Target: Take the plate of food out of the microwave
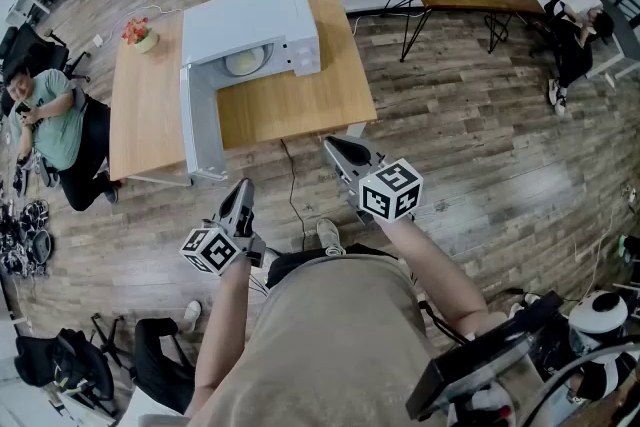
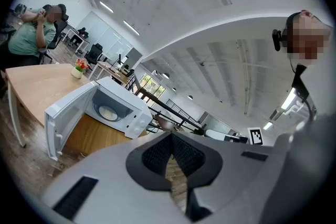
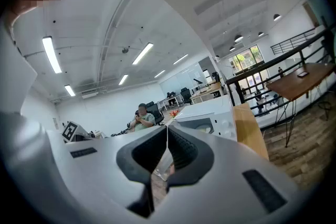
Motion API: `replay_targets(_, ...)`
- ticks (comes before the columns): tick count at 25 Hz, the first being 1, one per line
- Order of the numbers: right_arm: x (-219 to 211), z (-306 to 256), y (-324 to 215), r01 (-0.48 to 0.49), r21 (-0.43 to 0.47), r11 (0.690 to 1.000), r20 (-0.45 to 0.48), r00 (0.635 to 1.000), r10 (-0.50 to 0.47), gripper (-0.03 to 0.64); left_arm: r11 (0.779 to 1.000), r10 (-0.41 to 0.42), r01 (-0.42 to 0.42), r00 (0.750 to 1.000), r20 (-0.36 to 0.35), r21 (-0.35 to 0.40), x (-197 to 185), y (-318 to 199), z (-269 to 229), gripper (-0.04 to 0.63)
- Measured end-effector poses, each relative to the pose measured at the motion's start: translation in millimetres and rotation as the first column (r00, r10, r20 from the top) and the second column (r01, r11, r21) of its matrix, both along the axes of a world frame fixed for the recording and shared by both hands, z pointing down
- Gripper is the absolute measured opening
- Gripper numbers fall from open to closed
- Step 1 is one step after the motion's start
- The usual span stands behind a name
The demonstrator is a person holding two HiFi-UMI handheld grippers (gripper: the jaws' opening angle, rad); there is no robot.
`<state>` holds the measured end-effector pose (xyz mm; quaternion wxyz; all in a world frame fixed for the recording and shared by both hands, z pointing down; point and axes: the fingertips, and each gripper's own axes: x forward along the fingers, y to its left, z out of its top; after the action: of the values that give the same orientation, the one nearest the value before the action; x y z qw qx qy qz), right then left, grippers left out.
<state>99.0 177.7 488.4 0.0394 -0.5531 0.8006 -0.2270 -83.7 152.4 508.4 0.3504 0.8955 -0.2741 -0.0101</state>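
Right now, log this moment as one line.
microwave: on table, door open | plate of food: inside, untouched | left gripper: shut, empty | right gripper: shut, empty

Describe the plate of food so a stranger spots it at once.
Find the light wooden table with the white microwave, its door open. The plate lies inside the microwave: a pale round disc, unlike the red flowers out on the tabletop.

No word, brand or number can be read anywhere. The only print is black-and-white square patterns on the left white marker cube (image 1: 212,249) and the right white marker cube (image 1: 390,189).
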Motion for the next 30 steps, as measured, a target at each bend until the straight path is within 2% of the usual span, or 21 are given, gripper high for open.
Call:
replay_targets(5, -1, 4, 0, 0.006, -0.007, 1.0, 0.011, 1.0, -0.006, 0.015, 1.0, -0.006, 0.006, 1.0, 0.002, 0.001, -3, 1, 3, 0.002)
replay_targets(10, -5, 9, 3, 0.041, -0.04, 0.998, 0.093, 0.995, -0.037, 0.022, 1.0, -0.013, 0.013, 1.0, 0.007, -0.003, -3, 4, 6, 0.002)
replay_targets(12, -3, 11, 1, 0.048, -0.05, 0.998, 0.105, 0.994, -0.043, 0.043, 1.0, -0.019, 0.019, 1.0, 0.01, -0.001, 0, 1, 7, 0.002)
replay_targets(16, 0, 10, -3, 0.06, -0.049, 0.997, 0.121, 0.991, -0.054, 0.045, 1.0, -0.03, 0.029, 0.999, 0.014, 0.011, 6, -3, 4, 0.002)
replay_targets(18, -3, 10, -5, 0.07, -0.049, 0.996, 0.142, 0.988, -0.063, 0.083, 0.999, -0.032, 0.032, 0.999, 0.008, 0.017, 6, -3, 2, 0.002)
replay_targets(27, -11, 8, -12, 0.068, -0.038, 0.997, 0.228, 0.972, -0.058, 0.086, 0.997, -0.078, 0.078, 0.997, -0.023, 0.0, -8, -6, 7, 0.003)
replay_targets(28, -11, 8, -13, 0.071, -0.038, 0.997, 0.249, 0.967, -0.059, 0.128, 0.997, -0.081, 0.081, 0.996, -0.023, 0.0, -9, -6, 7, 0.003)
replay_targets(30, -10, 7, -15, 0.07, -0.041, 0.997, 0.286, 0.957, -0.055, 0.147, 0.996, -0.089, 0.089, 0.996, -0.023, 0.001, -11, -7, 6, 0.003)
